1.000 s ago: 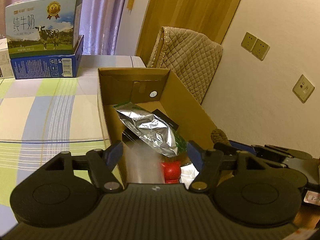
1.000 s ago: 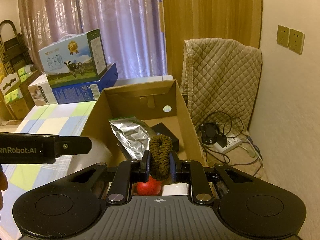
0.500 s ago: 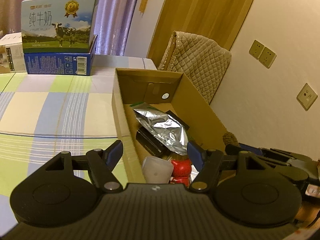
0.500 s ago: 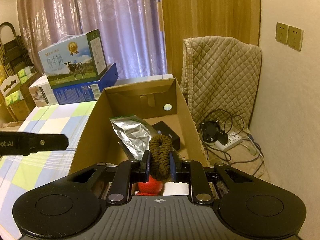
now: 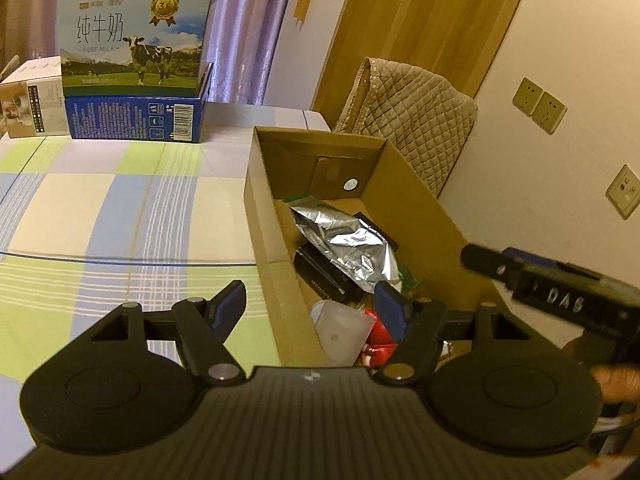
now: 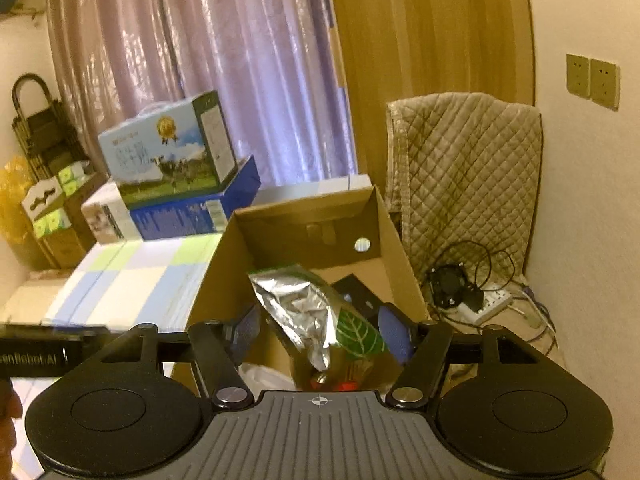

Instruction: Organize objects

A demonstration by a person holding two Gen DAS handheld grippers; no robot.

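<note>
An open cardboard box [image 5: 264,216] stands on the checked table and shows again in the right wrist view [image 6: 216,280]. Inside lie a silver foil bag [image 5: 348,244] [image 6: 296,308], a black case [image 5: 320,276] [image 6: 356,292], a clear plastic cup [image 5: 340,328] and a red item [image 5: 378,340]. My left gripper [image 5: 312,304] is open and straddles the box's left wall near its front end. My right gripper [image 6: 320,332] hangs open over the box's near end with nothing between its fingers. Its body [image 5: 560,296] enters the left wrist view from the right.
A milk carton box [image 5: 132,36] sits on a blue box [image 5: 136,118] at the table's far side, on the checked tablecloth [image 5: 100,220]. A quilted cover [image 6: 464,168] hangs behind the box. A power strip with cables [image 6: 484,300] lies on the floor to the right.
My right gripper has opened, and the brown braided rope it held is gone from between its fingers. The left gripper has shifted left, off the box's middle.
</note>
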